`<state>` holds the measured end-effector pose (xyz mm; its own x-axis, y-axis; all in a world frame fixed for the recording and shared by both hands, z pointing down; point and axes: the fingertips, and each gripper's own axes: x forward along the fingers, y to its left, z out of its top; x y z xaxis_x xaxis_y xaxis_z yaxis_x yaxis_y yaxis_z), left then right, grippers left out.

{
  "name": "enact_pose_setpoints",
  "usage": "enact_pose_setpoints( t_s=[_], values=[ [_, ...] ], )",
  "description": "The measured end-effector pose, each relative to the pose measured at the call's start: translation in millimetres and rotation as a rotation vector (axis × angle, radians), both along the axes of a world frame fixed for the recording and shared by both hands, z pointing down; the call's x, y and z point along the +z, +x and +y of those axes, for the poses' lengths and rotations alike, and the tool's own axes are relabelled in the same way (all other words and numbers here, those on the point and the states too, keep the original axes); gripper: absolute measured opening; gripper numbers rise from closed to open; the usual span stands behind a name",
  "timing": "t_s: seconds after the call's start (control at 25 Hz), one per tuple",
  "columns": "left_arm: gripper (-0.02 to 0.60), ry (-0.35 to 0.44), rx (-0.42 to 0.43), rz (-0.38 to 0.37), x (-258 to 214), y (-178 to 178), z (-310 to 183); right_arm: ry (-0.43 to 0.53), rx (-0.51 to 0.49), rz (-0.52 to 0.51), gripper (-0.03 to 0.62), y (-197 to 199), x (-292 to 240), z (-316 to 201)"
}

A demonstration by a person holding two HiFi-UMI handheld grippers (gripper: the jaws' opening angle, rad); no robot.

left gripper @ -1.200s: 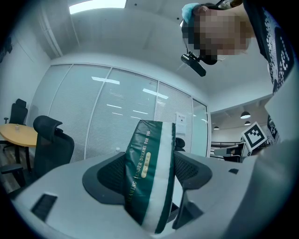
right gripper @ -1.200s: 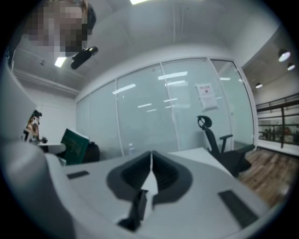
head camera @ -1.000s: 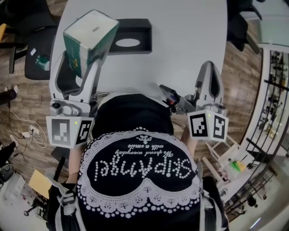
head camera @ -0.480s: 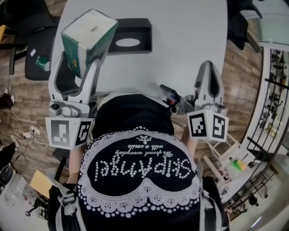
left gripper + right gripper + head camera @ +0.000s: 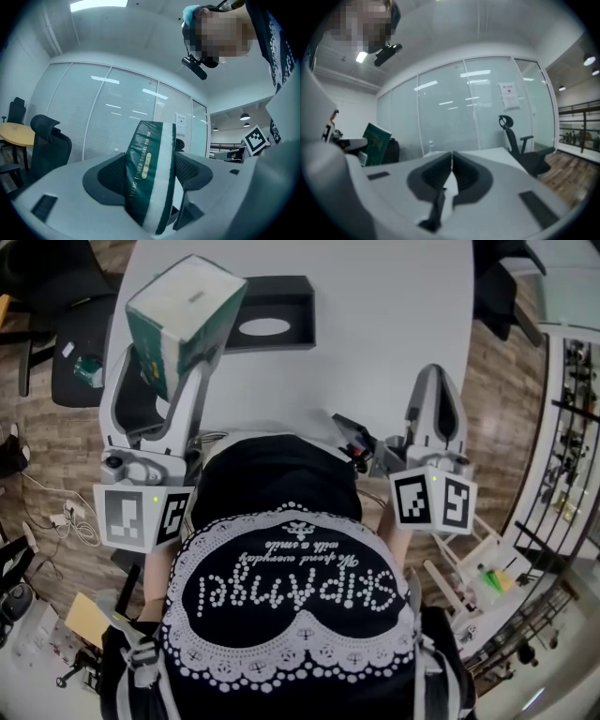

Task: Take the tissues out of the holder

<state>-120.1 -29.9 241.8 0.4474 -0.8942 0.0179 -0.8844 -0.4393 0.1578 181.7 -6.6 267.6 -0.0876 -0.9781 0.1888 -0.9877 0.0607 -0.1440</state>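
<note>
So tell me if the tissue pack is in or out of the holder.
Out. The left gripper has the green tissue pack clamped between its jaws, up and apart from the black holder lying on the table.

Glossy, smooth plastic film round the green-and-white rectangular tissue pack (image 5: 183,310), gold print on one side. Matt grey moulded plastic on the left gripper (image 5: 149,168) and right gripper (image 5: 451,171), with darker, finely textured pads inside. Matt finish on the black holder with oval opening (image 5: 277,315). Smooth white tabletop (image 5: 394,324). Wood-grain plank floor (image 5: 492,399). Black cloth top (image 5: 281,521), white print.
</note>
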Motion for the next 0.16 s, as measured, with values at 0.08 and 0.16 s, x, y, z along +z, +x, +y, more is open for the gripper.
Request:
enact_pose_setpoints(
  t_s=[0.08,0.16],
  values=[
    [0.336,0.002,0.0,0.001,-0.1,0.0,-0.5,0.0,-0.002,0.0,0.034,-0.2,0.5,-0.5],
    [0.336,0.002,-0.001,0.0,0.2,-0.1,-0.9,0.0,-0.003,-0.001,0.034,-0.4,1.2,-0.9]
  ],
)
